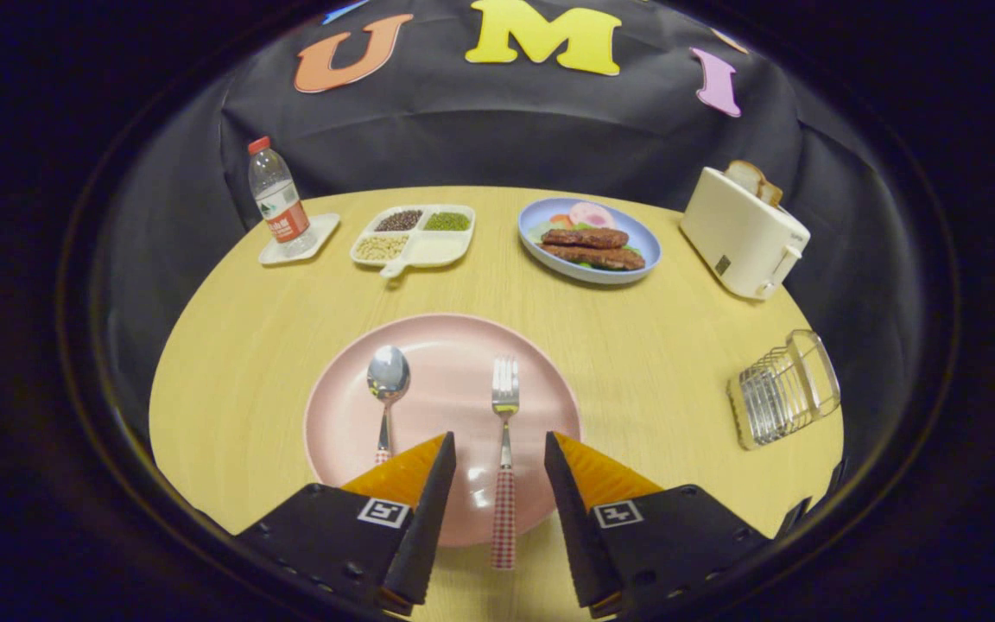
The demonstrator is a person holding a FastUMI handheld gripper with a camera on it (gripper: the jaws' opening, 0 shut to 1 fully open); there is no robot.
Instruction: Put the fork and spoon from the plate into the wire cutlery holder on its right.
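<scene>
Tongs (499,449): held apart over the near edge of the plate, nothing clamped — the fork's handle is seen in the gap between the 2 fingers, touched by neither.
Fork (504,458): laid on the right half of the plate, tines pointed far, its red-checked handle reaching past the near rim onto the table.
Spoon (387,389): laid on the left half of the plate, bowl far, handle partly hidden behind the left finger (415,492).
Plate (446,341): pink, round, set near on the table (238,345).
Wire cutlery holder (784,389): placed to the right of the plate, well apart from it — near the table's right edge.
Far side: a water bottle (277,199) on a small tray, a 4-part dish (413,235) of beans and grains, a blue plate of food (589,239), a toaster (744,231) holding bread.
</scene>
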